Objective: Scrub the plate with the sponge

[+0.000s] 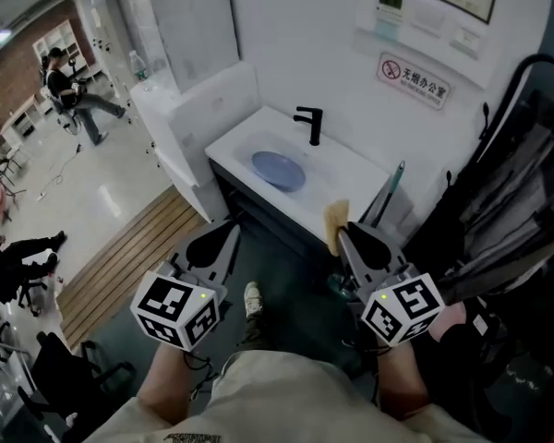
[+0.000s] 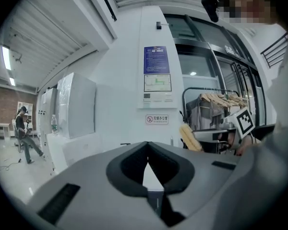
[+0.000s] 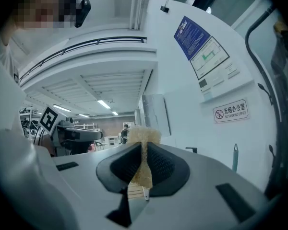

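A blue plate [image 1: 278,170] lies in the white sink basin [image 1: 249,144], below a black faucet [image 1: 309,125]. Both grippers are held up in front of the sink, short of the counter edge. My right gripper [image 1: 343,233] is shut on a yellow sponge [image 1: 336,220]; in the right gripper view the sponge [image 3: 143,139] is pinched between the jaws of the right gripper [image 3: 143,152] and sticks out above them. My left gripper [image 1: 232,227] points at the counter's near left corner. Seen in its own view, the left gripper [image 2: 148,158] has its jaws shut with nothing between them.
A white cabinet [image 1: 178,123] stands left of the sink. A green-handled tool [image 1: 392,185] leans at the counter's right end, and a rack of hanging clothes [image 1: 522,192] fills the right side. Wooden slats [image 1: 134,257] cover the floor at left. A person [image 1: 69,95] walks far off.
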Available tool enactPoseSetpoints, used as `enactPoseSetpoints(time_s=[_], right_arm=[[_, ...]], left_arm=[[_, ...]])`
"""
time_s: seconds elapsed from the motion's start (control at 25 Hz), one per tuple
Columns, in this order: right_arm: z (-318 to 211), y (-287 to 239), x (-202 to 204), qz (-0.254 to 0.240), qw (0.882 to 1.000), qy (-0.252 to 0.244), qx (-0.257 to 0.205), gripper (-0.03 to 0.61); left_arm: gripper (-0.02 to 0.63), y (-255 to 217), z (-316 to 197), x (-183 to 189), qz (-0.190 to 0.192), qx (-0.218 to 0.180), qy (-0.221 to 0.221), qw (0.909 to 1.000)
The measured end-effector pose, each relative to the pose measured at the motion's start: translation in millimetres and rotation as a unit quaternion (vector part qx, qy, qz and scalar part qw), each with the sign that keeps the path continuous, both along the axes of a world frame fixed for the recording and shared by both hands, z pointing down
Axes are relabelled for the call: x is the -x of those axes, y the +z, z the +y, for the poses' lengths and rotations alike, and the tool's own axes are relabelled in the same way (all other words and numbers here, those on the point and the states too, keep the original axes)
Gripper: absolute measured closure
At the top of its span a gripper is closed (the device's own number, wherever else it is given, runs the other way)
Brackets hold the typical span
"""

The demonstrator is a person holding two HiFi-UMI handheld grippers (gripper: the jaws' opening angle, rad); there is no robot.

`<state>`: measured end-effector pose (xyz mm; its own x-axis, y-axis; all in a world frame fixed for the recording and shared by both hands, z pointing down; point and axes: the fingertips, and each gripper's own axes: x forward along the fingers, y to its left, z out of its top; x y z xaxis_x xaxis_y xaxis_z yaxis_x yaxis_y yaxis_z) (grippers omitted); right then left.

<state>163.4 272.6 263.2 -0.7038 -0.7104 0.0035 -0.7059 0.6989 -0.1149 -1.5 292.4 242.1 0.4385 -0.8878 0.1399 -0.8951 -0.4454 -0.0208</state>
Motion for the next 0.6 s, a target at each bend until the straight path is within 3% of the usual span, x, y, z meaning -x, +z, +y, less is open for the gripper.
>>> enactPoseSetpoints(time_s=[0.6], right_arm=[[-176,5,86,0.03,0.999,0.013,0.032,0.531]], left_arm=[[0.607,10,-190,79,-0.015,0.037,0.028,0.9988]])
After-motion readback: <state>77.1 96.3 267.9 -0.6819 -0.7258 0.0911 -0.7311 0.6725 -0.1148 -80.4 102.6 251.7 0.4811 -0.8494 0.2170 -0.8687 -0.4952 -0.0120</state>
